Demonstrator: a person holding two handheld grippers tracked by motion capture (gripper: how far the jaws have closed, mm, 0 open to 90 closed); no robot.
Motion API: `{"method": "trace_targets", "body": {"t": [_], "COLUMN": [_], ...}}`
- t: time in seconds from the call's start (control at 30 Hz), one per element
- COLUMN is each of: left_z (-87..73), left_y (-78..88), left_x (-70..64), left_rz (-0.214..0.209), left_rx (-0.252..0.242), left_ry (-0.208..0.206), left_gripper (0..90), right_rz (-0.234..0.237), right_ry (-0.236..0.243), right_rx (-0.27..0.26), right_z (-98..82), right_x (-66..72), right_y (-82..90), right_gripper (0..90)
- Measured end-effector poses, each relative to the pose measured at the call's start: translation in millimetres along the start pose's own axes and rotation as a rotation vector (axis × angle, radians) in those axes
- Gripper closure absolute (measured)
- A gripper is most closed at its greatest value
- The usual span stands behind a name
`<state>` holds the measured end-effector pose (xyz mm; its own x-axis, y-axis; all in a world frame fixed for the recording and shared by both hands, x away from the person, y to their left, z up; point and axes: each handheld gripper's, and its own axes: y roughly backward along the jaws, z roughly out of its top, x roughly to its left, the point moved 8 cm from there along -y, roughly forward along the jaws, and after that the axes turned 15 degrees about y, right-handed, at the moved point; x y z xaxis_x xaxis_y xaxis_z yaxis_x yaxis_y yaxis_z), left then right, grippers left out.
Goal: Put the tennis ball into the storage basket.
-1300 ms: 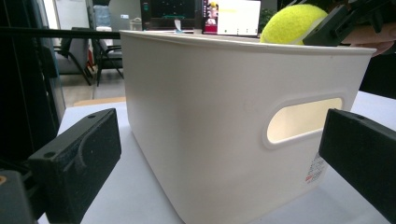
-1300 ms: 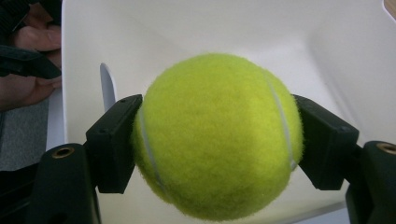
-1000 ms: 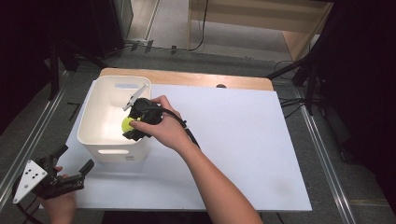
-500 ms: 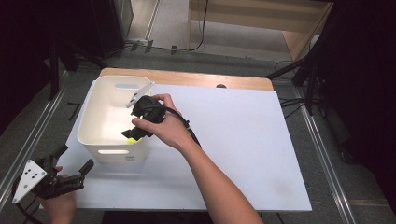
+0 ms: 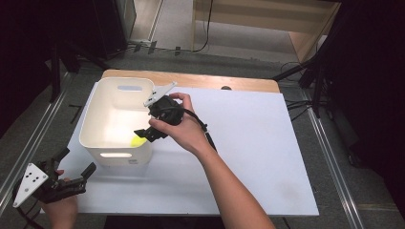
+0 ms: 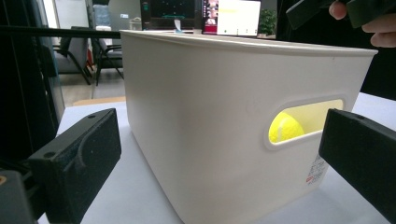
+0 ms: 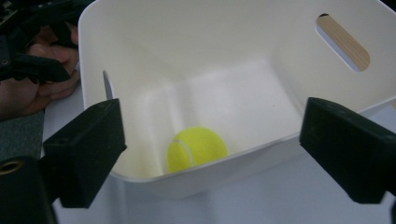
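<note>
Resting on the white bench (image 5: 248,157), white storage bin (image 5: 95,138) with tennis ball (image 7: 196,148) lying loose at its near corner. Right hand-held gripper (image 5: 143,134) just opened wide, empty, over the rim; left hand-held gripper (image 5: 71,181) open, idle. Could clip the rim withdrawing and shove the bin.

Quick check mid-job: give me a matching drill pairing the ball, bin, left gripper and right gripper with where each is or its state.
Things:
1. tennis ball
2. white bin
3. right gripper
4. left gripper

Descriptions:
A. stands on the white sheet, cut-out handles in its walls
B. open, above the bin's near right rim
C. lies on the bin's floor
D. open, low beside the table's near left corner

Pairs: 1-C, 2-A, 3-B, 4-D
</note>
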<state>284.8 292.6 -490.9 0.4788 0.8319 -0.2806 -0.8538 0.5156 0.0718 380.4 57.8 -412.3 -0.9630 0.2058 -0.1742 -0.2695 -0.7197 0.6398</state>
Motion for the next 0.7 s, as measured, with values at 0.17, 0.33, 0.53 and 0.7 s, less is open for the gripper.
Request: {"method": "trace_targets", "body": {"t": [0.17,0.33,0.53,0.7], "left_z": [-0.3,-0.5,-0.9,-1.3], "left_y": [0.0,-0.4,-0.7,-1.1], "left_x": [-0.2,-0.2,-0.9,-1.6], "left_rz": [0.003,0.004,0.004,0.002], "left_rx": [0.004,0.007,0.009,0.011], "left_ry": [-0.001,-0.007,-0.007,-0.007], "left_gripper": [0.0,0.0,0.0,0.0], "right_rz": [-0.011,-0.026,-0.044,-0.049], "right_ry": [-0.030,-0.053,-0.081,-0.100], "right_rx": [-0.031,-0.047,-0.070,-0.080], "right_z": [-9.4,-21.4,-35.7,-50.4], "right_x": [-1.1,-1.4,-1.9,1.2], "right_y": [7.6,14.0,23.6,29.2], "right_gripper": [0.6,0.6,0.5,0.0]}}
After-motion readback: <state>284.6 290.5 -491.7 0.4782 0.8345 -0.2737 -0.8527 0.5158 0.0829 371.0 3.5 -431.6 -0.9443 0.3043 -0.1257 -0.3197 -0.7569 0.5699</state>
